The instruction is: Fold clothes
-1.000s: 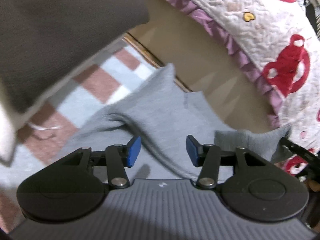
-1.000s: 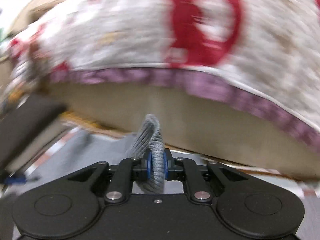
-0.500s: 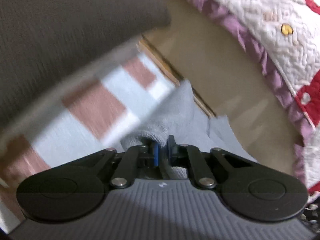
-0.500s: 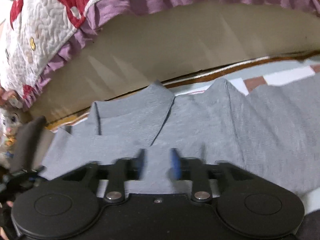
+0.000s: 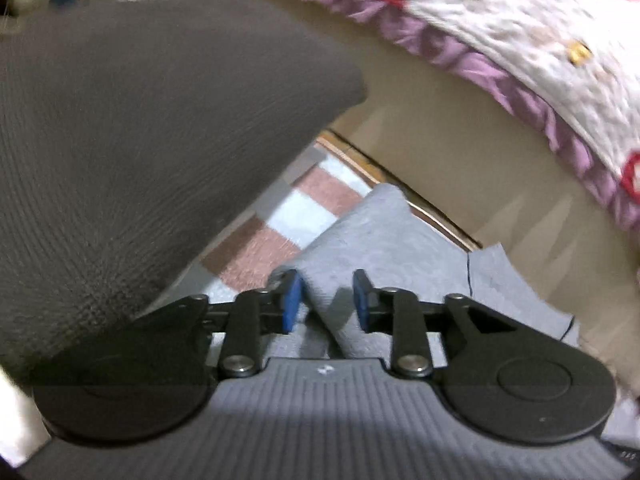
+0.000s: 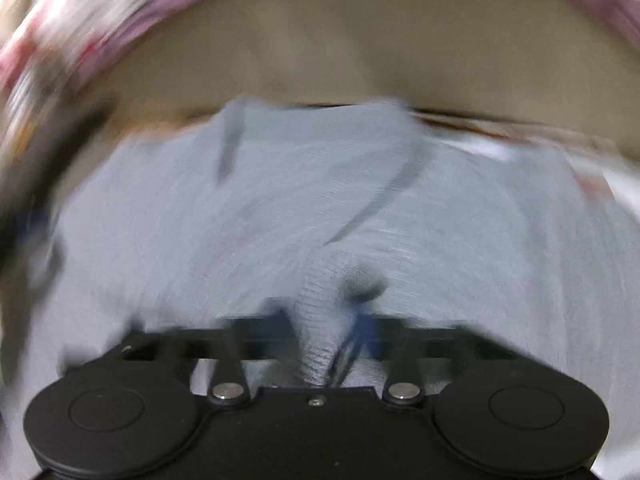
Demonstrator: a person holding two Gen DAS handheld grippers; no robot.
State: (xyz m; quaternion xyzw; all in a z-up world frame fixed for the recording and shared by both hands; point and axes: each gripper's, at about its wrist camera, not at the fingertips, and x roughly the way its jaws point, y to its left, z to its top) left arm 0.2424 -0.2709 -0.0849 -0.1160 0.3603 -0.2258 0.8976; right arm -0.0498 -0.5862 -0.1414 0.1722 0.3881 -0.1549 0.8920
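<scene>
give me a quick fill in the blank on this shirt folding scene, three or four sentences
1. The garment being folded is ____ in colour.
2. The pads on the left claw are ____ in colour.
3. In the right wrist view, a ridge of the garment is pinched in the ____ claw.
4. The frill edging the white quilt is ____.

Missing words: grey; blue; right; purple

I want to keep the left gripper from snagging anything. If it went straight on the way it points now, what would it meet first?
Most likely the grey garment: a raised fold already sits between the opening jaws of the left gripper. Beyond it lies the checked mat, though depth is hard to judge.
</scene>
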